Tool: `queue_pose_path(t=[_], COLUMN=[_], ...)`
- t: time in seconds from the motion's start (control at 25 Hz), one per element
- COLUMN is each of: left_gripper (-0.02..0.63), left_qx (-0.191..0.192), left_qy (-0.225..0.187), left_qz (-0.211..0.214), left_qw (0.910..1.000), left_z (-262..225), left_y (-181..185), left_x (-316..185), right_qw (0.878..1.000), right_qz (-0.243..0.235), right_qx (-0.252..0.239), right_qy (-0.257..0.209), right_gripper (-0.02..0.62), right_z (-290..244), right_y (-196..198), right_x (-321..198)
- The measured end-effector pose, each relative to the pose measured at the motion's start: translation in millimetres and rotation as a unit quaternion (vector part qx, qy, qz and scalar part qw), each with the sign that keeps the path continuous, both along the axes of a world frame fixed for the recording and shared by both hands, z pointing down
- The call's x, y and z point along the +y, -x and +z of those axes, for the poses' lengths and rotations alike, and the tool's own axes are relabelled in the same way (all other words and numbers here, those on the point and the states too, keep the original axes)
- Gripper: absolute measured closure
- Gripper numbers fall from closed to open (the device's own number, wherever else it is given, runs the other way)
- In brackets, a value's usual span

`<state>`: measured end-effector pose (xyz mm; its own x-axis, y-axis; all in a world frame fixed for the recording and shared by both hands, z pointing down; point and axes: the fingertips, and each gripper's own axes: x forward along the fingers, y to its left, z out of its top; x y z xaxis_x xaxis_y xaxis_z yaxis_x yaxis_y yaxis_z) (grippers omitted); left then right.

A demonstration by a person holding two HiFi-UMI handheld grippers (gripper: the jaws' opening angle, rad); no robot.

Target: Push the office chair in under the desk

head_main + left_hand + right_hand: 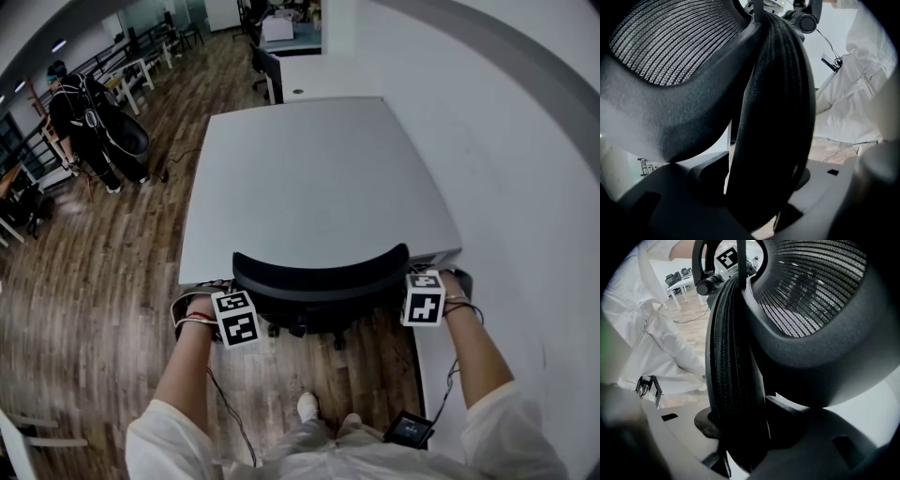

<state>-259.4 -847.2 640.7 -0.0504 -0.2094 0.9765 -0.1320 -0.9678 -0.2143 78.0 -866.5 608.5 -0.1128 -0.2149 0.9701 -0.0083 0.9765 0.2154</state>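
**Both grippers clamped on the chair back at the desk's near edge**

Dark wood-plank floor [94, 281] runs through an open office, with a pale curved wall [525, 141] at the right. A plain grey desk [309, 178] with a smooth, bare top stands in the middle.

The black office chair [319, 272] sits at the desk's near edge and faces it. The top of its backrest overlaps that edge, and the seat is hidden beneath. The backrest's long axis runs left to right, parallel to the desk edge. It bows toward the near side, so its hollow side faces the desk. Dark parts of the chair base [300, 330] show just below it.

The left gripper [239, 314] is at the backrest's left end and the right gripper [422, 298] at its right end. In each gripper view the jaws are closed on the backrest's thick black rim, which fills the gap between them. The rim is ribbed and stitched. Beside it is open-weave mesh set in a smooth, rounded frame.

Far to the left a person [89, 122] in dark clothes stands on the floor, well apart from the chair. More desks [291, 37] stand at the far end. A small dark device [410, 429] hangs on a cable at the near right, by the wearer's white sleeve.
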Motion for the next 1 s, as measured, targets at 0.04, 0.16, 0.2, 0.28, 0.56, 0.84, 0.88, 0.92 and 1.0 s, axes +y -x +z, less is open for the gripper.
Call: queue_pose_path(t=[0.04, 0.16, 0.2, 0.28, 0.56, 0.84, 0.88, 0.92, 1.0], left_gripper=[0.333, 0.333, 0.333, 0.333, 0.333, 0.332, 0.331, 0.331, 0.331], left_qx=[0.000, 0.001, 0.001, 0.002, 0.003, 0.004, 0.005, 0.006, 0.009], left_qy=[-0.001, -0.002, -0.002, -0.005, -0.007, -0.014, -0.014, -0.014, -0.015], left_qz=[0.000, -0.001, -0.002, -0.002, -0.005, -0.009, -0.010, -0.011, -0.012], left_qw=[1.0000, 1.0000, 1.0000, 1.0000, 1.0000, 0.9999, 0.9998, 0.9998, 0.9998], left_z=[0, 2, 2, 2, -1, -4, -5, -6, -6], left_y=[0, 2, 2, 3, 1, 3, 3, 3, 0], left_x=[-3, -9, -11, -14, -35, -48, -48, -48, -49], right_qw=[1.000, 1.000, 1.000, 1.000, 1.000, 0.999, 0.999, 0.999, 0.999], right_qz=[0.000, -0.001, -0.002, -0.002, -0.004, -0.007, -0.008, -0.010, -0.013], right_qx=[0.000, -0.001, -0.002, -0.004, -0.010, -0.010, -0.010, -0.011, -0.012], right_qy=[-0.001, -0.003, -0.004, -0.009, -0.025, -0.033, -0.033, -0.032, -0.031], right_gripper=[0.388, 0.390, 0.390, 0.391, 0.408, 0.411, 0.413, 0.413, 0.413], right_z=[0, 2, 2, 1, -2, -5, -5, -6, -7], right_y=[0, 2, 3, 4, 3, 5, 5, 5, 3], right_x=[-3, -10, -12, -16, -39, -53, -55, -56, -57])
